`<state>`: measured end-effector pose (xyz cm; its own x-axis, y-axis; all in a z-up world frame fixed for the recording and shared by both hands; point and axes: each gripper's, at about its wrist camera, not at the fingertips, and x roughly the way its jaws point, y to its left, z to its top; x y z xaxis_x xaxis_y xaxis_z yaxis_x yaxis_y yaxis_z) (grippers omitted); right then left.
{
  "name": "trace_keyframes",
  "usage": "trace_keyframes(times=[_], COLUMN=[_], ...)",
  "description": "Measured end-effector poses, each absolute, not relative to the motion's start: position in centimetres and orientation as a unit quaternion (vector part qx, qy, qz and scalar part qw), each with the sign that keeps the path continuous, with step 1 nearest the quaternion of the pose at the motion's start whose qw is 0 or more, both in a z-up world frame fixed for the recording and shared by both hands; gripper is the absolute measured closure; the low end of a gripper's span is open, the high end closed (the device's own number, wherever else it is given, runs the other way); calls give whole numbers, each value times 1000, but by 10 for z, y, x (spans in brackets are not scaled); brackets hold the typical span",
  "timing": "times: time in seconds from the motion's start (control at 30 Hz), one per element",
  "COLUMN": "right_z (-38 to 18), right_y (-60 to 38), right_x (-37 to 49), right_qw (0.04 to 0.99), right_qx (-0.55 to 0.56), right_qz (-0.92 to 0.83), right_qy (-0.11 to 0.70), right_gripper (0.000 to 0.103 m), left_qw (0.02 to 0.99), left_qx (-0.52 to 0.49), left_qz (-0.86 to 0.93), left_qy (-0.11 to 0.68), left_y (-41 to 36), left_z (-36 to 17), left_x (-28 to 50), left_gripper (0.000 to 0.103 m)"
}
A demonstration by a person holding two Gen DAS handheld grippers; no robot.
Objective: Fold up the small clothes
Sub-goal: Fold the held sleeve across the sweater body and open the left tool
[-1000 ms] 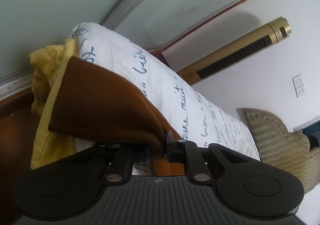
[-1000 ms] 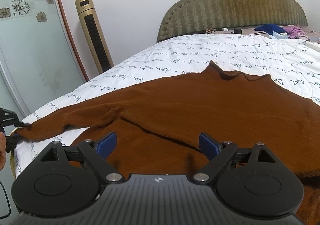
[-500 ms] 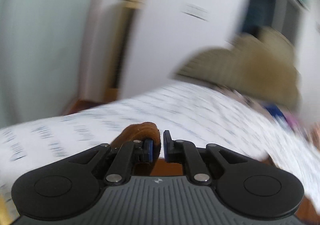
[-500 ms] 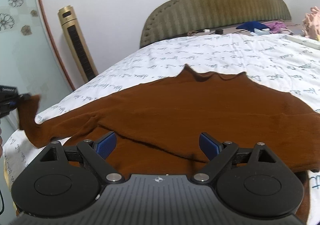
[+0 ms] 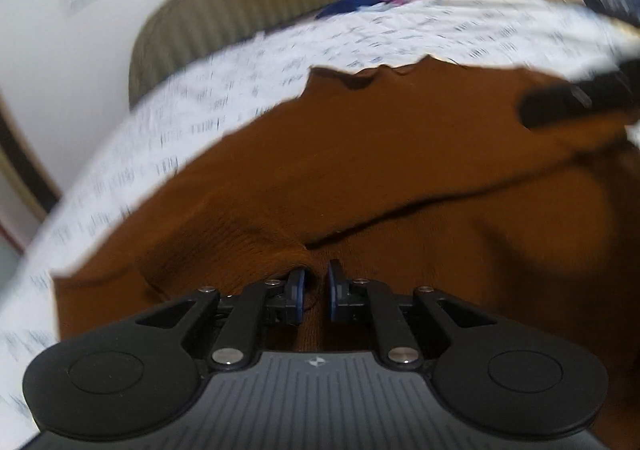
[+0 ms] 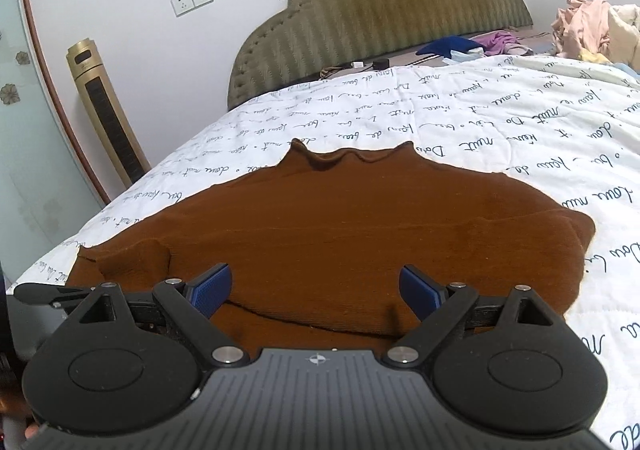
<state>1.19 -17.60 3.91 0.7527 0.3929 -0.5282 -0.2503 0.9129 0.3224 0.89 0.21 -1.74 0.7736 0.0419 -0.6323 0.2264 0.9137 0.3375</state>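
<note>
The left handheld two-finger gripper (image 5: 316, 292) had a grey ribbed plastic housing across the bottom of the frame, stamped with a small white compass-like mark, and two round matte-black discs at lower left and lower right. Black linkage arms with silver screw heads ran up to its blue-padded fingers (image 5: 297, 294). The right handheld two-finger gripper (image 6: 316, 292) was built alike, its blue ribbed pads (image 6: 210, 292) showing a fine grid texture.
</note>
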Motion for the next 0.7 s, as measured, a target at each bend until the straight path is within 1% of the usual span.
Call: trace_keyframes(times=[0.03,0.07,0.1,0.13,0.17,0.2,0.37,0.5,0.57,0.7], right_z=[39,39,39,39,40,40,47,52,54,46], right_y=[-175,-172,-169,-166,-163,-159,-130,-93,-70,-20], right_x=[13,15,16,17,18,19,18,10,5,-14], right_qw=[929,929,929,928,928,927,931,931,927,908], right_qx=[113,109,106,104,102,99,38,-44,-97,-240], right_qz=[176,179,181,184,187,192,211,249,272,294], right_qy=[306,306,306,306,307,307,294,262,241,178], right_gripper=[14,14,14,14,14,14,14,17,18,18], left_qw=[918,917,918,918,920,925,944,958,959,946], left_qx=[215,219,219,218,216,210,147,85,55,6], left_qz=[-57,-66,-77,-84,-90,-98,-117,-31,26,120], left_qy=[328,326,322,319,313,302,272,274,278,303], left_y=[0,0,1,2,3,9,45,89,109,143], left_z=[-17,-17,-15,-13,-10,-5,20,36,39,36], left_x=[3,-2,-6,-11,-18,-24,-50,-47,-41,-24], left_gripper=[84,76,64,55,35,24,23,23,23,23])
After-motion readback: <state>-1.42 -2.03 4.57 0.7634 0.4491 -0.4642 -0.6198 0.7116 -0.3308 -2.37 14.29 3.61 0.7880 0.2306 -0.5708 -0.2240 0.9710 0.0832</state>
